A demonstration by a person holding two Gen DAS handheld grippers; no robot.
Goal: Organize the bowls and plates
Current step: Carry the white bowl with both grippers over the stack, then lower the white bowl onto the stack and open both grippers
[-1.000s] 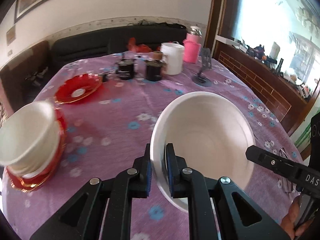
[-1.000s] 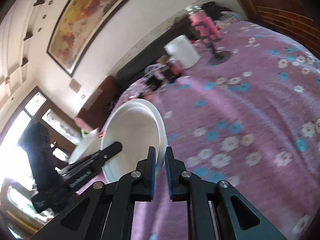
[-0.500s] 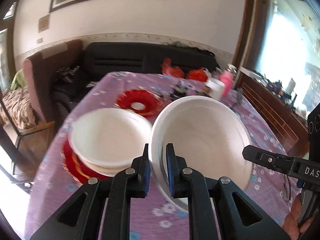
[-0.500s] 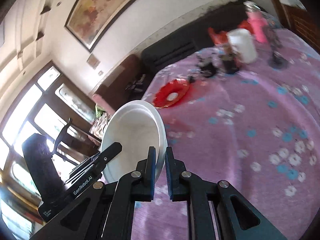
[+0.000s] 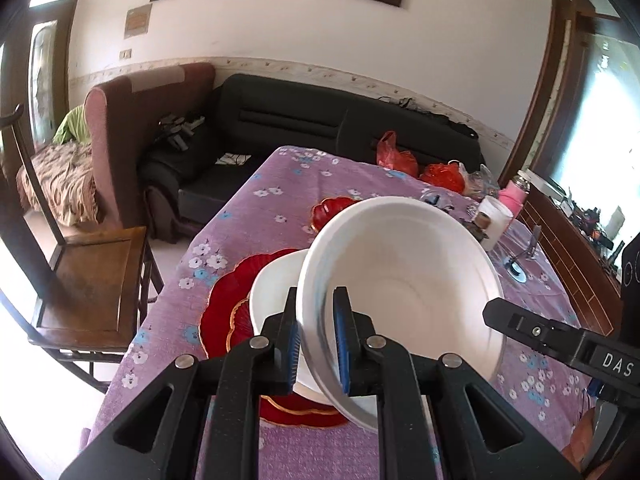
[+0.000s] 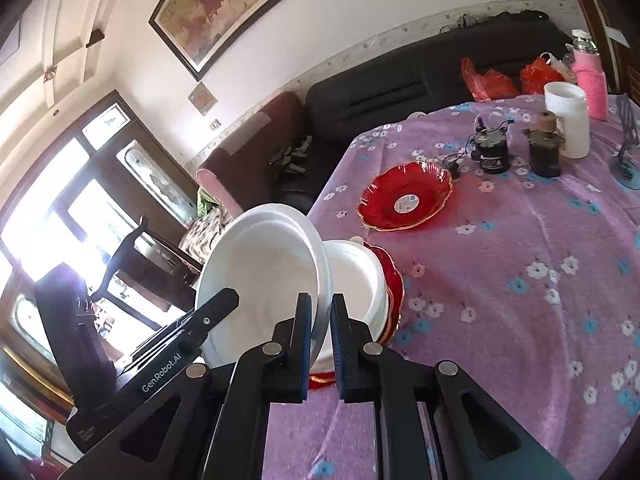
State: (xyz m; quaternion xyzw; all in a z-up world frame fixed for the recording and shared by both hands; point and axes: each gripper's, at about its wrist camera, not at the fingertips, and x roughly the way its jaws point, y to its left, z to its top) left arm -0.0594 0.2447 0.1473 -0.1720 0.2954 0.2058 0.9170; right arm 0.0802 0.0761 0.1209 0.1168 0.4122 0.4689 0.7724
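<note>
Both grippers hold one large white bowl (image 5: 404, 280) by opposite sides of its rim. My left gripper (image 5: 316, 336) is shut on its left rim. My right gripper (image 6: 318, 332) is shut on its right rim; the bowl (image 6: 264, 272) shows tilted in that view. The bowl hangs just above a stack of white bowls (image 5: 276, 284) that sits on red scalloped plates (image 5: 228, 304) near the table's left edge. The stack also shows in the right wrist view (image 6: 356, 276). A single red plate (image 6: 406, 200) lies farther back on the purple cloth.
A white jar (image 6: 568, 120), a pink bottle (image 6: 588, 76), two dark small devices (image 6: 492, 152) and a phone stand (image 6: 626, 148) stand at the table's far end. A wooden chair (image 5: 88, 280) stands left of the table. A black sofa (image 5: 320, 120) is behind.
Both grippers have carried the white bowl leftward over the table; it now hangs over the stack of white bowls on the red plates, partly covering it.
</note>
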